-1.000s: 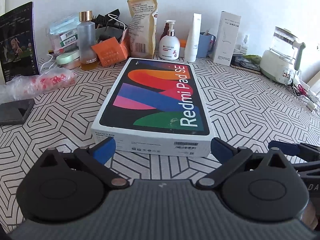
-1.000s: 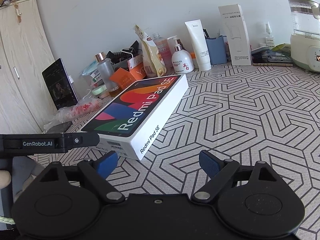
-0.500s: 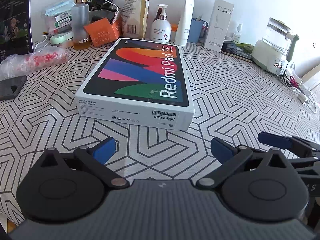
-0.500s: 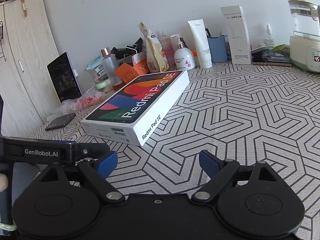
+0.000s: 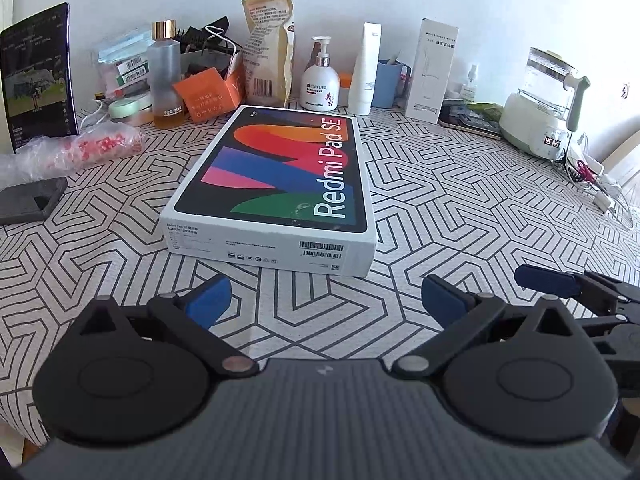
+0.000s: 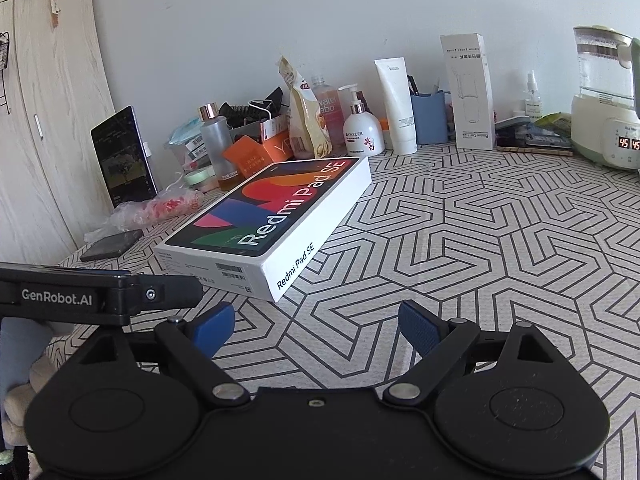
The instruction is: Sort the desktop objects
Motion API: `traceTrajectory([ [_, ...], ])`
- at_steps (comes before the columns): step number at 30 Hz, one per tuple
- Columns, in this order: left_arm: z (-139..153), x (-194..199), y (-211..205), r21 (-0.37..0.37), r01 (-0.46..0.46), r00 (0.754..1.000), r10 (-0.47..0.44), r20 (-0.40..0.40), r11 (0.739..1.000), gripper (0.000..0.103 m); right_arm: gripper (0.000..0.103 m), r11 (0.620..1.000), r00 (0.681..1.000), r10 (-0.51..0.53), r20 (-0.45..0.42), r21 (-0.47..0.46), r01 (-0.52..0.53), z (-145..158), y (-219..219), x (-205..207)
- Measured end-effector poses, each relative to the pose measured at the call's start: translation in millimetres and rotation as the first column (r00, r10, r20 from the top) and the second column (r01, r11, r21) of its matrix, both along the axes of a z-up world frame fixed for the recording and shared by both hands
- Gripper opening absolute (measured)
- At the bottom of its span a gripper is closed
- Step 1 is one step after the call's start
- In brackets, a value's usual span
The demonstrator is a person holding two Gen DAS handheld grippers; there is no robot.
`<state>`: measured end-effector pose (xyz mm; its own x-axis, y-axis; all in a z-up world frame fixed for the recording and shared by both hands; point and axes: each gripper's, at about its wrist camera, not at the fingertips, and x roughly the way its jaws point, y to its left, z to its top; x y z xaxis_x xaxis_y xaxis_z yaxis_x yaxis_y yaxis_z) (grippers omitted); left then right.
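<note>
Table w/ geometric-patterned cloth, black lines on white. Redmi Pad SE box lies flat near the middle, print side up, one short end w/ barcode facing both tools.

Left gripper: blue pads spread wide apart, nothing between them, hovering just short of the box's near end, not touching. Right gripper: same, pads apart and empty, off the box's near right corner, over bare cloth. In the left view the right tool's blue tip pokes in at the far right; in the right view the left tool's black arm marked GenRobot.AI crosses at left.

Back row along wall, left to right:
- dark tablet propped upright, screen lit
- clear bottle w/ gold cap, amber liquid at bottom
- orange carton, tilted
- tan paper bag, standing
- white pump bottle
- white tube, cap down
- blue cup
- tall white carton
- kettle unit, display reads 45

Left side: plastic bag w/ red bits, and a flat grey item nearer the edge. Pale wardrobe stands behind the table's left end.
</note>
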<state>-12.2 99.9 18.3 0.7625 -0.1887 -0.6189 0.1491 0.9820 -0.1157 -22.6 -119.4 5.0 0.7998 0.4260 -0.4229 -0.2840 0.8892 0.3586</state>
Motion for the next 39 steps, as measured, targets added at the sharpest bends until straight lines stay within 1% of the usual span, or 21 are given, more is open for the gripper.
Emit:
traceTrajectory([
  [6, -2.7, 3.1, -1.1, 0.012, -0.036, 0.999, 0.036, -0.03, 0.999, 0.103, 0.092, 1.0, 1.0, -0.007, 0.013, -0.02, 0.007, 1.9, 1.2, -2.2],
  [10, -2.1, 4.2, -2.4, 0.009, -0.025, 0.999, 0.026, -0.028, 1.0, 0.103, 0.092, 0.999, 1.0, -0.011, 0.022, -0.034, 0.012, 3.2, 1.9, -3.6],
  [12, -2.1, 4.4, -2.2, -0.004, -0.026, 0.999, 0.026, -0.026, 1.0, 0.103, 0.092, 0.999, 1.0, -0.014, 0.026, -0.039, 0.015, 3.7, 2.0, -4.3],
  [14, -2.8, 3.3, 2.8, -0.069, -0.036, 0.999, 0.036, -0.004, 0.997, 0.103, 0.092, 0.999, 0.999, -0.019, 0.027, -0.033, 0.02, 3.8, 0.4, -4.2],
  [15, -3.7, 3.3, 6.7, -0.125, -0.033, 0.999, 0.033, -0.001, 0.992, 0.103, 0.092, 0.999, 0.999, -0.02, 0.025, -0.029, 0.021, 3.7, -0.3, -3.7],
  [16, -4.9, 3.5, 11.0, -0.188, -0.026, 1.0, 0.026, -0.003, 0.982, 0.103, 0.092, 0.999, 0.999, -0.022, 0.024, -0.025, 0.023, 3.8, -0.5, -3.4],
  [19, -9.1, 7.7, 14.6, -0.286, -0.009, 0.999, -0.001, -0.036, 0.958, 0.103, 0.092, 1.0, 1.0, -0.021, 0.023, -0.013, 0.021, 3.3, -0.5, -2.8],
  [20, -9.4, 7.4, 11.9, -0.268, -0.011, 0.999, 0.002, -0.033, 0.963, 0.103, 0.092, 1.0, 1.0, -0.017, 0.021, -0.014, 0.017, 2.8, -0.1, -2.5],
  [21, -9.3, 6.2, 7.4, -0.223, -0.017, 1.0, 0.014, -0.017, 0.975, 0.103, 0.092, 1.0, 1.0, -0.017, 0.02, -0.015, 0.017, 2.4, -0.1, -2.2],
  [23, -10.6, 5.6, 1.7, -0.162, -0.02, 1.0, 0.02, -0.004, 0.987, 0.103, 0.092, 1.0, 1.0, -0.02, 0.018, -0.012, 0.02, 1.5, -0.8, -1.6],
  [26, -14.2, 7.6, 0.1, -0.166, -0.004, 1.0, -0.001, -0.027, 0.986, 0.103, 0.092, 1.0, 1.0, -0.022, 0.014, -0.01, 0.022, 0.0, -1.3, -1.8],
  [28, -16.4, 9.2, -0.7, -0.165, -0.013, 0.999, 0.005, -0.048, 0.986, 0.103, 0.092, 1.0, 1.0, -0.022, 0.013, -0.012, 0.022, -0.5, -1.8, -1.9],
  [30, -20.7, 14.7, -0.3, -0.166, -0.027, 0.995, 0.01, -0.102, 0.986, 0.103, 0.092, 1.0, 1.0, -0.024, 0.014, -0.015, 0.024, -0.7, -2.2, -2.0],
  [33, -26.0, 18.7, 0.4, -0.156, -0.056, 0.988, 0.032, -0.15, 0.986, 0.103, 0.093, 0.999, 1.0, -0.028, 0.012, -0.028, 0.029, -2.0, -3.0, -2.0],
  [36, -25.6, 16.8, 1.2, -0.136, -0.067, 0.99, 0.049, -0.134, 0.988, 0.103, 0.093, 0.999, 0.999, -0.031, 0.008, -0.032, 0.031, -4.6, -5.5, -1.4],
  [37, -24.6, 15.3, 1.9, -0.136, -0.069, 0.991, 0.053, -0.119, 0.988, 0.103, 0.093, 0.999, 0.999, -0.032, 0.007, -0.034, 0.032, -5.5, -6.3, -1.2],
  [39, -19.3, 11.2, 5.2, -0.159, -0.066, 0.996, 0.055, -0.07, 0.985, 0.103, 0.093, 0.999, 0.999, -0.034, 0.004, -0.037, 0.034, -7.2, -8.0, -0.9],
])
